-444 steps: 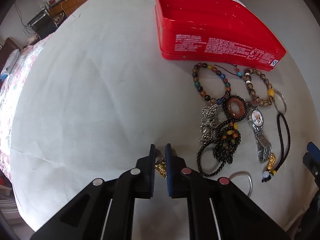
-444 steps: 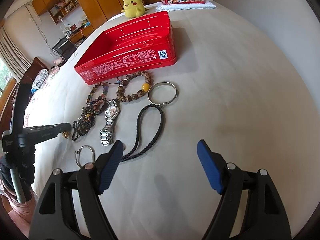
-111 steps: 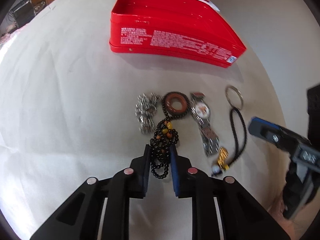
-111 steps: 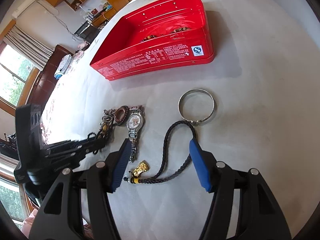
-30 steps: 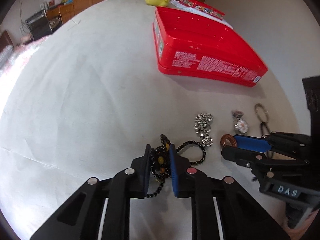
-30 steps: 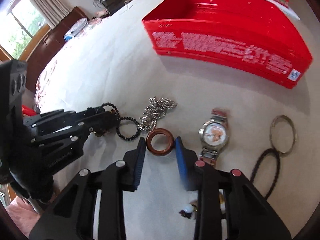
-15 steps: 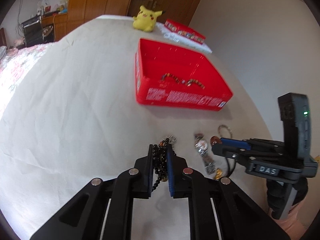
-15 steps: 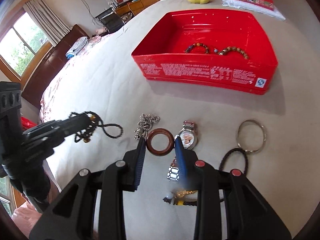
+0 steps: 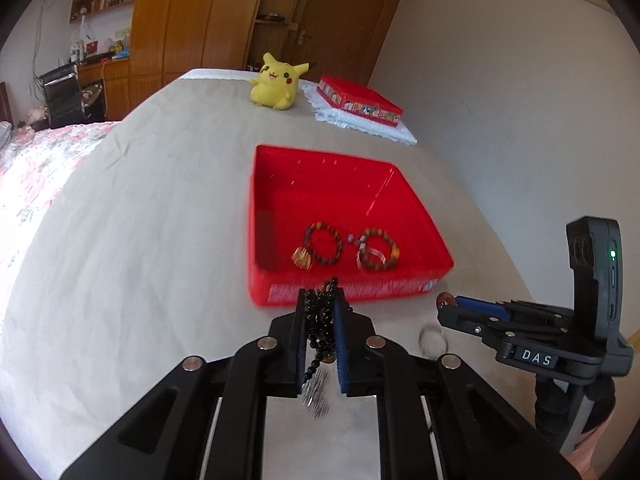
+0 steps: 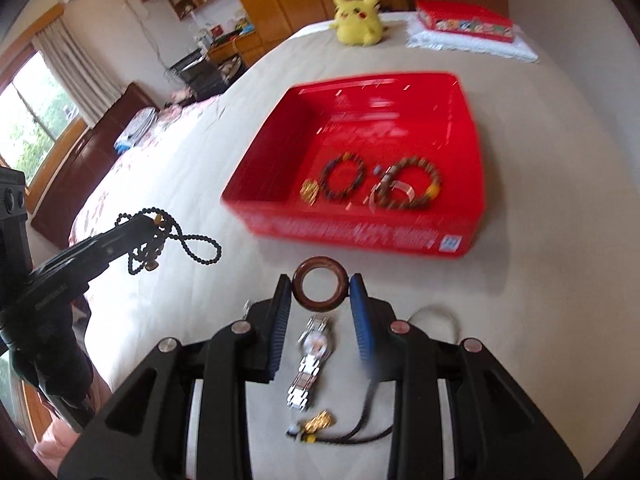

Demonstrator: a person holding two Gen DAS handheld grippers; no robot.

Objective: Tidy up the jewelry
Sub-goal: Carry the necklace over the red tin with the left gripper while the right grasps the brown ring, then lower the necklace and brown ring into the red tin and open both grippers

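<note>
My left gripper [image 9: 320, 304] is shut on a black bead necklace [image 9: 319, 320], lifted above the bedsheet just short of the red tin box [image 9: 344, 296]. The same necklace [image 10: 176, 240] dangles from that gripper in the right wrist view. My right gripper [image 10: 320, 286] is shut on a brown wooden ring [image 10: 320, 290], also held in the air before the red tin box [image 10: 360, 236]. Two bead bracelets [image 9: 348, 246] and a small gold charm [image 9: 302, 258] lie inside the box.
A silver watch [image 10: 310, 360], a black cord with a gold charm [image 10: 320, 420], a silver chain [image 9: 316, 396] and a metal bangle [image 9: 432, 338] lie on the sheet below. A yellow plush toy [image 9: 276, 84] and a second red tin [image 9: 358, 100] sit at the far end.
Both grippers have risen off the sheet with the necklace and the ring and tipped up toward the red box, whose inside now shows.
</note>
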